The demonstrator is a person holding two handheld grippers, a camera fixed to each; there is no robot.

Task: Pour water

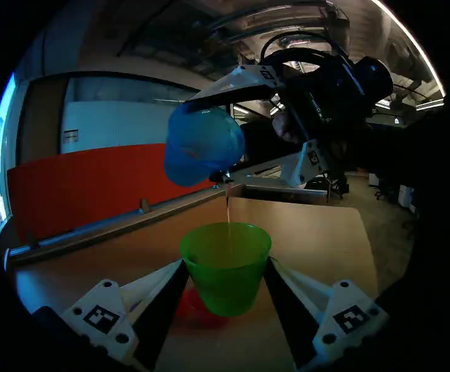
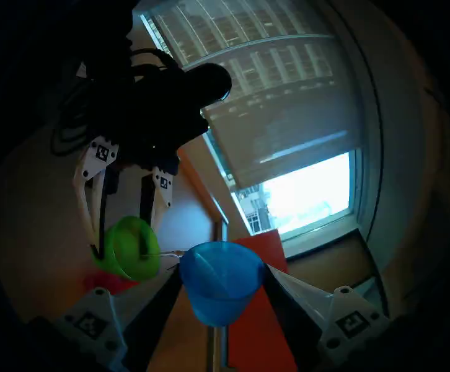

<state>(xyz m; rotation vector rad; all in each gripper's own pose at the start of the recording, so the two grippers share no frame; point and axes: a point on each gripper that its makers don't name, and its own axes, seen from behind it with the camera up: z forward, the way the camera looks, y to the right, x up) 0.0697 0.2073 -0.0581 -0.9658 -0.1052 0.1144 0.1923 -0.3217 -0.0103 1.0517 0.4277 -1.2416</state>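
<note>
Green cup (image 1: 226, 282) sat upright in the left gripper view, clamped between both fingers of the left tool (image 1: 225, 263), over the desk (image 1: 324, 232). Red object (image 1: 195, 309) just below and behind it, too blurred to name. Above, the right tool (image 1: 203, 144) was closed on a blue cup (image 1: 200, 152), one finger on its upper side and one underneath, cup tipped mouth-down toward the green one. Thin stream (image 1: 228, 211) fell from the blue cup's low lip into the green cup's mouth, landing roughly mid-opening. It looked amber rather than clear, but the light was dim, can't be sure. A hand (image 1: 285, 127) gripped the right tool from behind. Red partition (image 1: 88, 183) ran along the desk's far edge. Right gripper view: blue cup (image 2: 219, 291) pinched between the right tool's (image 2: 222, 268) two fingers, open mouth visible, whole scene rolled hard so the tool was clearly rotated. Green cup (image 2: 132, 251) was lower-left of it, near but apart, gripped by the left tool (image 2: 126, 242). Bright window (image 2: 305, 195) behind. Judgement: pour was under way, fill level not readable. To do it well, roll the right tool slowly for a thin stream and hold the lip over the centre of the green mouth. Hold the left tool level and steady, don't knock rims, and ease the blue cup upright before the green cup fills, to avoid drips on the desk.
</note>
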